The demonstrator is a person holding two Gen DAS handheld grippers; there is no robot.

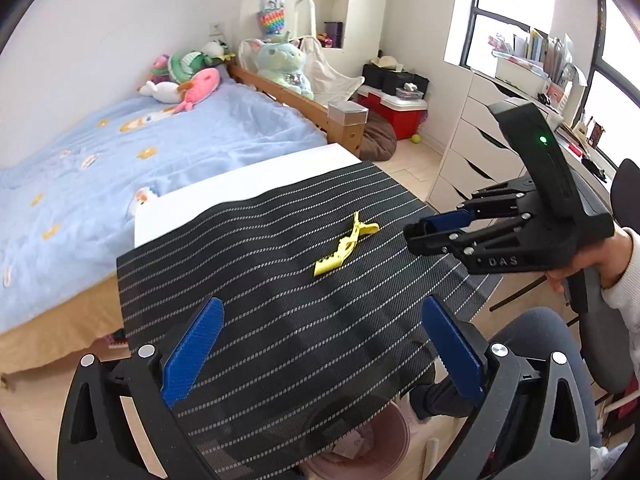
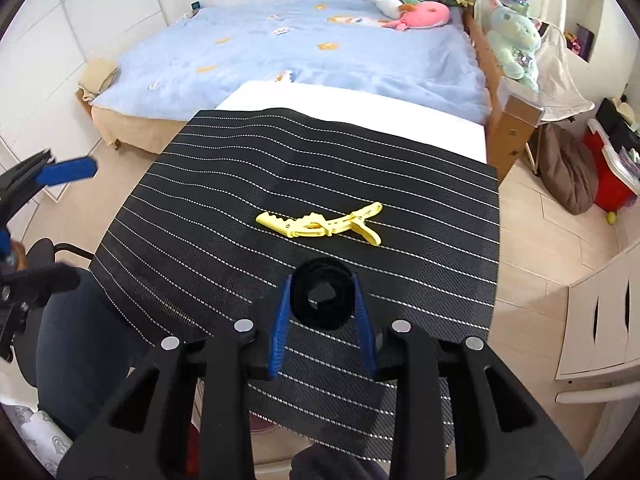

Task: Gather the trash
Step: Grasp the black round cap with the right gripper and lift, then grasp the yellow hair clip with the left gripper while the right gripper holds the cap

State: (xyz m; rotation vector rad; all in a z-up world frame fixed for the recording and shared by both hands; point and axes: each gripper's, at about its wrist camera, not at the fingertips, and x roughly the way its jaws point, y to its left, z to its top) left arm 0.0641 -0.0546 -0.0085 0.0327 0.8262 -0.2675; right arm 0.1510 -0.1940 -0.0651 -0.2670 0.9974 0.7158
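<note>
While the right gripper (image 2: 322, 300) hovered above the near part of the black woven mat with thin white dotted stripes (image 2: 224, 184), its two blue pads pressed on either side of a black ring-shaped roll of soft, fuzzy material (image 2: 322, 294), which was held upright with its hole facing the camera. The jaws stood narrow, closed to the width of that roll.

On the mat beyond the roll lay a pale yellow plastic hair clip with a toothed beak (image 2: 322, 224), flat on the stripes, near the mat's middle and apart from both grippers. In the left wrist view the same clip (image 1: 346, 250) lay ahead of the left gripper (image 1: 320, 348), whose blue pads stood wide apart over the mat's near edge with nothing between them.

The mat covered most of a white table (image 2: 360, 114), whose bare far strip showed just before a bed with a light blue quilt (image 2: 304, 52). Plush toys, among them a pink fish-shaped one (image 2: 426, 14), were piled at the bed's head.

From the left wrist view the right gripper (image 1: 416, 232) was seen side-on above the mat's right edge, carried by a person's hand (image 1: 580, 264) in a pale sleeve; what it held was not visible from that side. A white chest of drawers (image 1: 476, 148) stood beyond it.
</note>
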